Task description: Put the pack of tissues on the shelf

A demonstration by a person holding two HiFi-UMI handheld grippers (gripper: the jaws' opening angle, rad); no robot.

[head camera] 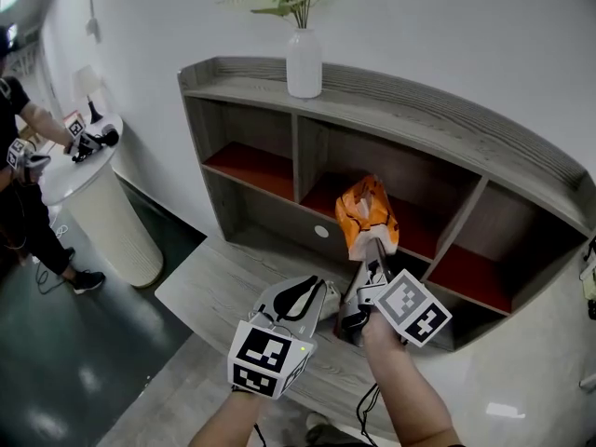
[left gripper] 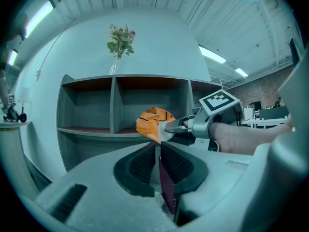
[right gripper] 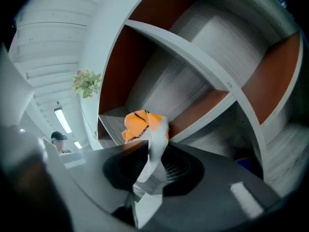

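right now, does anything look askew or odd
The pack of tissues stands tilted and crumpled at the middle compartment of the shelf, held only by its white flap in the jaws of the right gripper.

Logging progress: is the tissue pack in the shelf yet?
Partly in: tissue pack at the middle compartment's mouth, right gripper holding its flap.

A grey wooden shelf unit (head camera: 400, 119) with red-brown compartment floors stands against a plain white wall (head camera: 466, 26), at the far edge of a grey wood-grain desk (head camera: 209, 296). A white vase (head camera: 304, 63) with flowers stands on its top. At the left, a white round pedestal table (head camera: 112, 222) stands on a dark glossy floor (head camera: 56, 380). Strip lights (left gripper: 212, 55) shine on the ceiling.
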